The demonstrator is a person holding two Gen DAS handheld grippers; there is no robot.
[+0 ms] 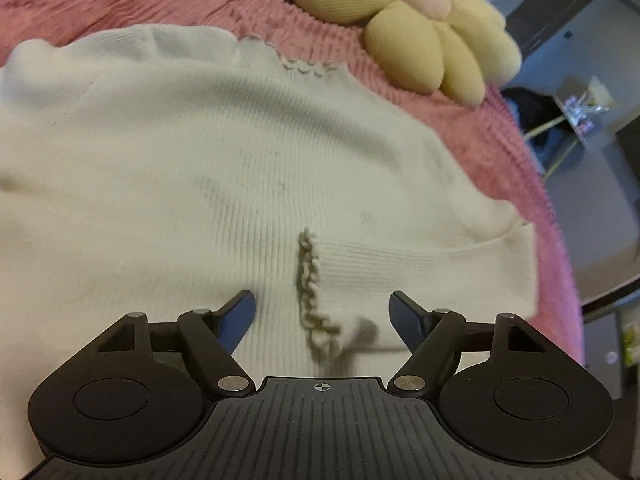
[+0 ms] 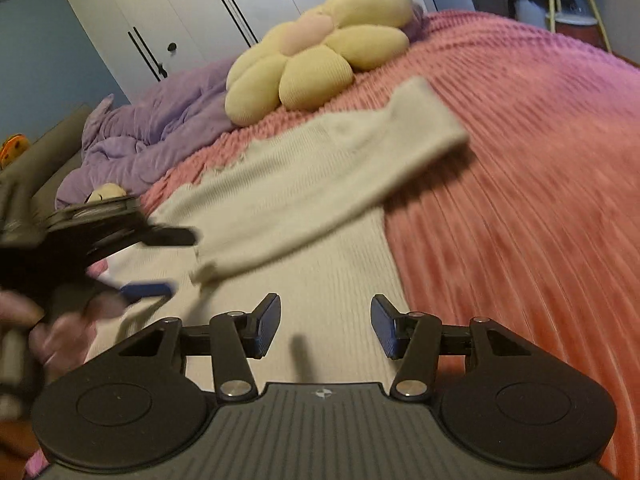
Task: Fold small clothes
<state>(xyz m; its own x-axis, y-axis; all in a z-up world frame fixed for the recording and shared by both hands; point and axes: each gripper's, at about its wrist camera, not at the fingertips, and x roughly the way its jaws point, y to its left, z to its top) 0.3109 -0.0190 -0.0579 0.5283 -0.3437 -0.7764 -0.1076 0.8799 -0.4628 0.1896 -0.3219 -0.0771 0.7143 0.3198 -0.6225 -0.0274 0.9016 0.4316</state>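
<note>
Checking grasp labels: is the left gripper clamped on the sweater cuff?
No. The left gripper has its jaws wide apart over the cream sweater, with the frilled cuff lying loose between them.

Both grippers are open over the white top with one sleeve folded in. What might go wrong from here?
1. The folded sleeve lies loose across the white top; the open left gripper, straddling its ruffled cuff, may drag it askew.
2. The flower pillow sits beside the top's far edge, so folding that way may bump it.
3. The plush pink bedspread is soft and ribbed; the open right gripper might pinch it along with the fabric.
</note>
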